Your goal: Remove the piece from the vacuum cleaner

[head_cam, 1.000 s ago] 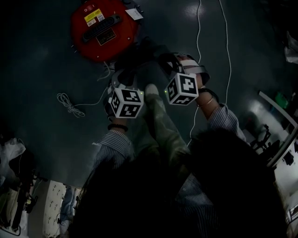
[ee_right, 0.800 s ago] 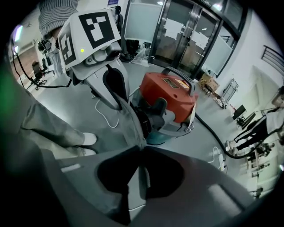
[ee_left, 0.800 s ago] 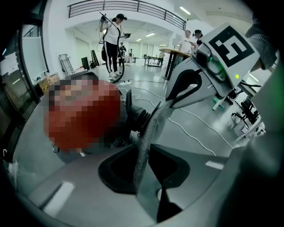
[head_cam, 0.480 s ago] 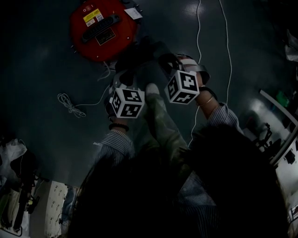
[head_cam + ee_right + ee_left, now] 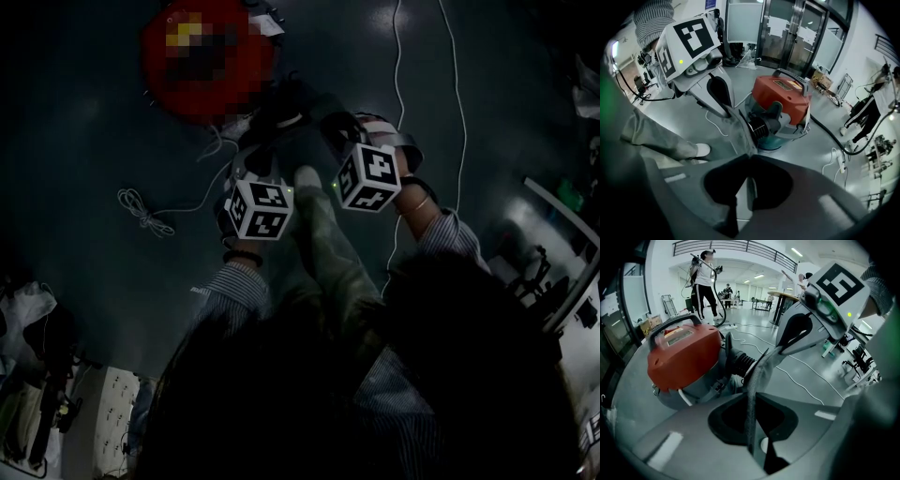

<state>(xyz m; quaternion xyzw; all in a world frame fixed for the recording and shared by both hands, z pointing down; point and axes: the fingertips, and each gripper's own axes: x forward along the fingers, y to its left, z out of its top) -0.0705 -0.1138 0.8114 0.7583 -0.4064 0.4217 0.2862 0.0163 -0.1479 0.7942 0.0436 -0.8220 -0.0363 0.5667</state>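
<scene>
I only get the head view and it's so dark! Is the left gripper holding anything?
Observer: Yes. Its own view shows the left gripper with jaws that have just been closing, pinched on a grey fabric piece.
Operator: And the right one?
Observer: The right gripper has just been closing too, and its jaws pinch the same fabric.
Operator: Where does the fabric go?
Observer: It runs up to a black ribbed port on the red vacuum cleaner. I can't tell whether it is fastened there.
</scene>
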